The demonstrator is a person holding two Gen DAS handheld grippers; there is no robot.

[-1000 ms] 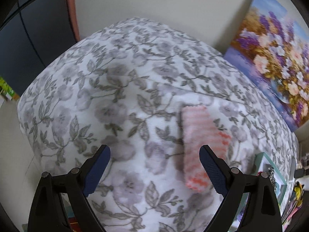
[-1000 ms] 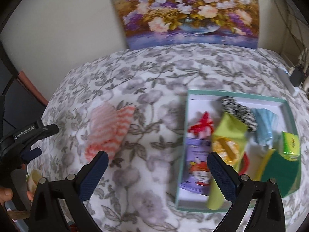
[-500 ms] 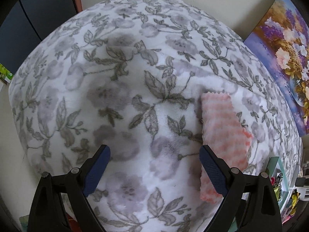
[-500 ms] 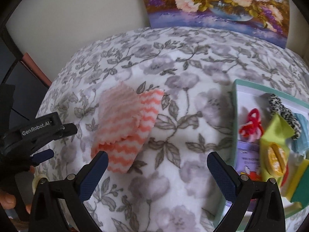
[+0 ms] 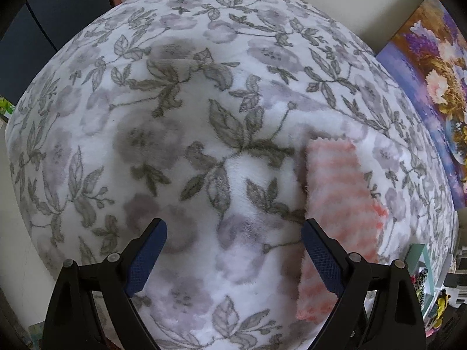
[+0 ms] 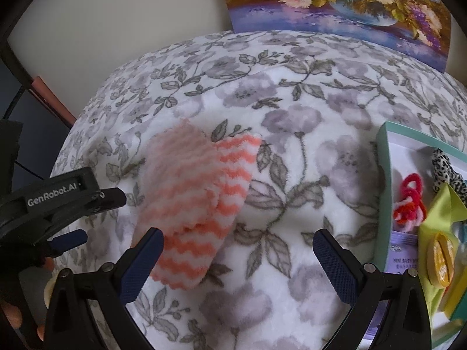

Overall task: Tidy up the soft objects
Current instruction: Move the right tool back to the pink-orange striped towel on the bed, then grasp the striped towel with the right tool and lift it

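A folded pink-and-white zigzag cloth (image 6: 198, 201) lies on the floral blanket (image 6: 292, 134). It also shows in the left wrist view (image 5: 335, 204), just behind the right finger. My left gripper (image 5: 233, 256) is open and empty, low over the blanket to the left of the cloth; its body shows in the right wrist view (image 6: 61, 201). My right gripper (image 6: 238, 262) is open and empty, its left finger over the cloth's near edge.
A teal-rimmed box (image 6: 382, 180) at the right holds a red pipe-cleaner shape (image 6: 408, 201), a leopard-print scrunchie (image 6: 443, 172), a yellow-green packet (image 6: 437, 233) and other items. A flower painting (image 6: 335, 3) leans on the wall behind. The blanket drops off at the left edge.
Both grippers have moved down and closer to the blanket and the cloth. The right view has swung left, so the cloth sits nearer its left finger. Both stay open.
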